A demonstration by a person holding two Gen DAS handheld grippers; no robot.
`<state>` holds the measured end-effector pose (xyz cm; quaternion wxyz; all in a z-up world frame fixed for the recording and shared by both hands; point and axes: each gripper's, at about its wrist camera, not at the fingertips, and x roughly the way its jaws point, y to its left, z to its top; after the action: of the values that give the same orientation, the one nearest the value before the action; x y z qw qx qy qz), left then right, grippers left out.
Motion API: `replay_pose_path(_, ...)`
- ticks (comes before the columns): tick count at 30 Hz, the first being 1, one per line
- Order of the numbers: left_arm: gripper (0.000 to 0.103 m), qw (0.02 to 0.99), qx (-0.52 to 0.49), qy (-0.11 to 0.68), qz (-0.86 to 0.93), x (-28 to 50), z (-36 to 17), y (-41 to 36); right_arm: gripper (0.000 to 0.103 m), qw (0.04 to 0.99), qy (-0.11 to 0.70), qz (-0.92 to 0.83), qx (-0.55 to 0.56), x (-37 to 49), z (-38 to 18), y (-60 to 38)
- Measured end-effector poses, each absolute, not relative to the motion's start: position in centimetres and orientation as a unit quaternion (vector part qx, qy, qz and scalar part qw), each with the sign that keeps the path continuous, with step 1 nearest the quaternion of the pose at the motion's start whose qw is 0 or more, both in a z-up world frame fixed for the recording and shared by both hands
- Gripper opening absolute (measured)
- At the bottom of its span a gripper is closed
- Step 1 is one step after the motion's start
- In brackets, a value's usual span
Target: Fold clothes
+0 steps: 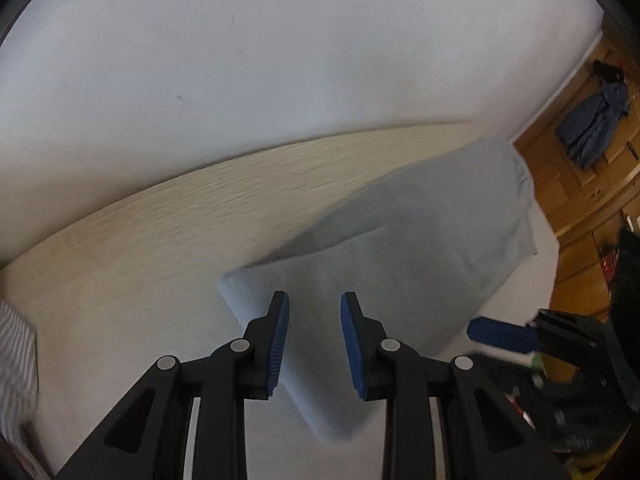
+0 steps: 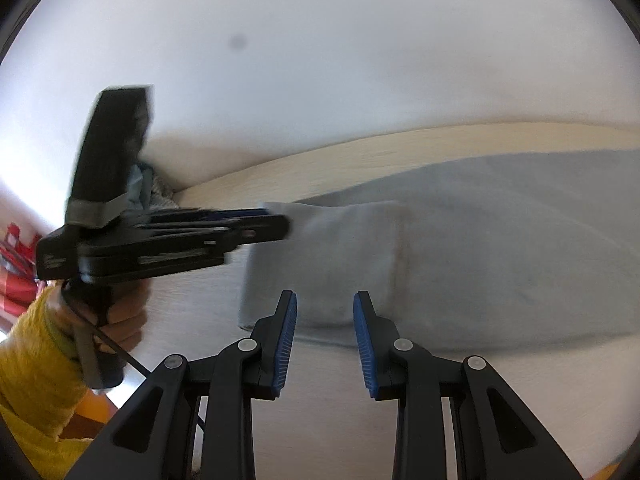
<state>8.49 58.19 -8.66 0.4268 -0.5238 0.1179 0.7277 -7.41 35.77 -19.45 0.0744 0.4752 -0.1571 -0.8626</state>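
Note:
A light blue-grey cloth (image 1: 420, 220) lies partly folded on the pale wooden table (image 1: 160, 232), one flap doubled over near its left end. My left gripper (image 1: 314, 300) hovers open over that folded end, with nothing pinched between its blue pads. In the right wrist view the same cloth (image 2: 500, 240) spreads off to the right. My right gripper (image 2: 325, 300) stands open above the cloth's near edge, its pads bare. The left gripper (image 2: 280, 222) shows side-on there, its tips at the cloth's far left corner. A blue finger (image 1: 500, 334) of the right gripper shows at the cloth's right.
A hand in a yellow sleeve (image 2: 32, 360) holds the left gripper. A striped garment (image 1: 16, 360) lies at the table's left edge, and crumpled clothes (image 2: 152, 188) sit at the back left. A white wall backs the table. A blue garment (image 1: 596, 128) lies on the wooden floor.

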Motion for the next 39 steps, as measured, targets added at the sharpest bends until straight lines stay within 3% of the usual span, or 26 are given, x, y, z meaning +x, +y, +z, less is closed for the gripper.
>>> replay_pose_path(7, 0.023, 0.426, -0.525, 0.14, 0.723, 8.2, -9.8, 57.6, 0.031, 0.071, -0.126, -0.843, 0.518, -10.0, -23.0, 33.4)
replay_pose_path(20, 0.023, 0.432, -0.532, 0.162, 0.71, 11.3, -9.3, 54.1, 0.031, 0.09, -0.083, -0.847, 0.518, -5.8, -22.7, 30.6)
replay_pose_path(29, 0.023, 0.41, -0.555, 0.1, 0.717, 11.5, -9.0, 51.4, 0.03, 0.089, -0.094, -0.854, 0.504, -4.4, -21.8, 30.4)
replay_pose_path(39, 0.023, 0.446, -0.531, 0.189, 0.695, 10.6, -8.2, 51.2, 0.044, 0.06, -0.057, -0.873, 0.481, -2.7, -19.8, 26.4)
